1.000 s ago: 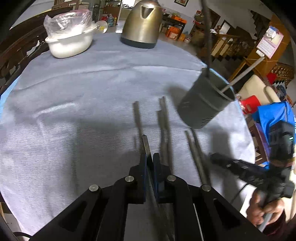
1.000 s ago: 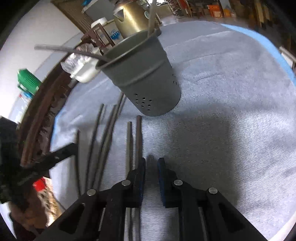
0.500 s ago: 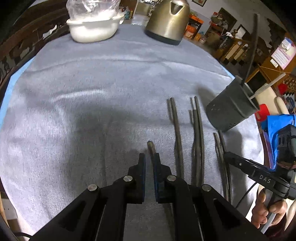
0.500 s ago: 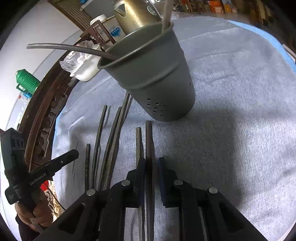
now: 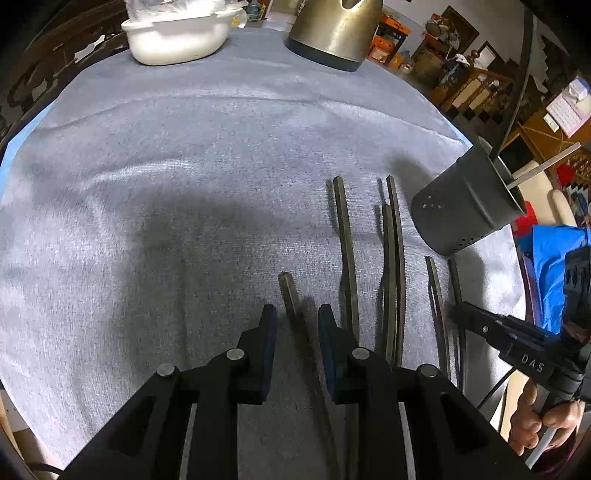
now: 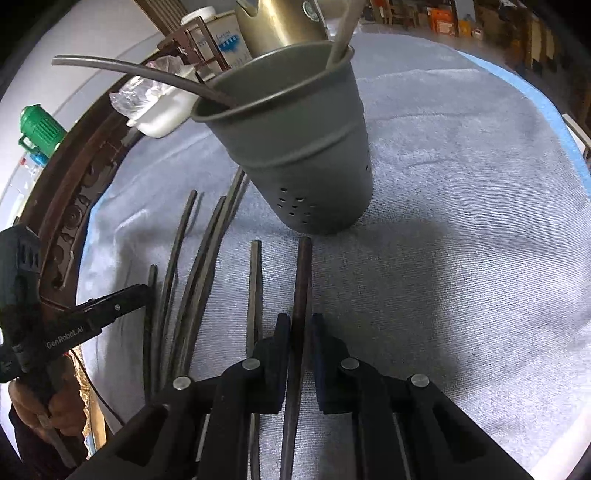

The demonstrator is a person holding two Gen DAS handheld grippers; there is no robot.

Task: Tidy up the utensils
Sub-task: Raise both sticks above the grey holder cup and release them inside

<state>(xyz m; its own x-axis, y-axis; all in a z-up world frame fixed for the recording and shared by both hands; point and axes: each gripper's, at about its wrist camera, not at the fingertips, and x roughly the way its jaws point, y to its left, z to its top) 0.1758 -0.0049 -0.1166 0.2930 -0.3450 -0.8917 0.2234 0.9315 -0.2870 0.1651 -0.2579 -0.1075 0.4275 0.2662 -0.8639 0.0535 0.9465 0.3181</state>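
Note:
Several dark chopsticks lie side by side on the grey tablecloth (image 5: 184, 184). A dark grey perforated utensil holder (image 6: 303, 155) stands just beyond them with two utensils in it; it also shows in the left wrist view (image 5: 465, 206). My left gripper (image 5: 295, 321) is open, with one chopstick (image 5: 291, 295) lying on the cloth between its fingers. My right gripper (image 6: 298, 328) is shut on a chopstick (image 6: 301, 280) that points toward the holder's base. The right gripper also shows at the right in the left wrist view (image 5: 487, 325).
A brass kettle (image 5: 336, 29) and a white bowl with a plastic bag (image 5: 177, 37) stand at the table's far side. A carved wooden rail (image 6: 74, 206) runs along the table's left edge. The cloth (image 6: 461, 258) stretches right of the holder.
My left gripper has opened and its chopstick now lies on the cloth between the fingers. My right gripper has closed on the rightmost chopstick and come closer to the holder.

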